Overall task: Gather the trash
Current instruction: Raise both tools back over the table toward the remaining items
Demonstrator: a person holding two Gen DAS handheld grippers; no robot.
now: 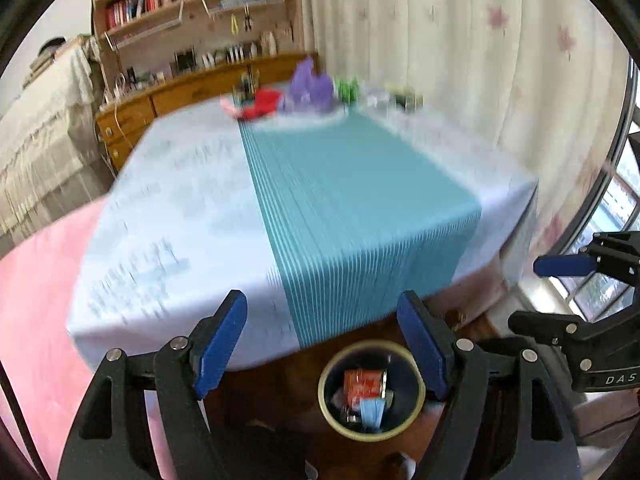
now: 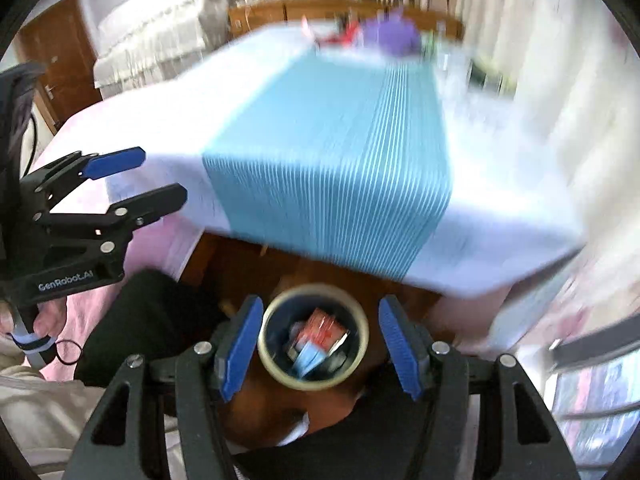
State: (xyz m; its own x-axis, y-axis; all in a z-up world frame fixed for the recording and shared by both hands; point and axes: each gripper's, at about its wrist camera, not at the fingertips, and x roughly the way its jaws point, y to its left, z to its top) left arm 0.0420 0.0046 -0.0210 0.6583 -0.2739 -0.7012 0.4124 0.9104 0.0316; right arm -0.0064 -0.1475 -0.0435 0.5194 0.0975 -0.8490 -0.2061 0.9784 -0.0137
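A round trash bin with a yellowish rim (image 1: 372, 434) (image 2: 276, 368) stands on the brown floor below the table's near edge. It holds a red wrapper (image 1: 362, 388) (image 2: 324, 326) and a light blue mask (image 1: 372, 412) (image 2: 310, 356). My left gripper (image 1: 324, 340) is open and empty above the bin; it also shows in the right wrist view (image 2: 158, 176). My right gripper (image 2: 316, 344) is open and empty over the bin; it also shows at the right edge of the left wrist view (image 1: 540, 294).
A table (image 1: 180, 208) (image 2: 168, 112) with a white and teal striped cloth fills the middle. Purple, red and green items (image 1: 308, 88) (image 2: 390, 34) lie blurred at its far end. A wooden shelf (image 1: 192, 24) stands behind, curtains (image 1: 460, 60) at right, pink bedding (image 1: 36, 300) at left.
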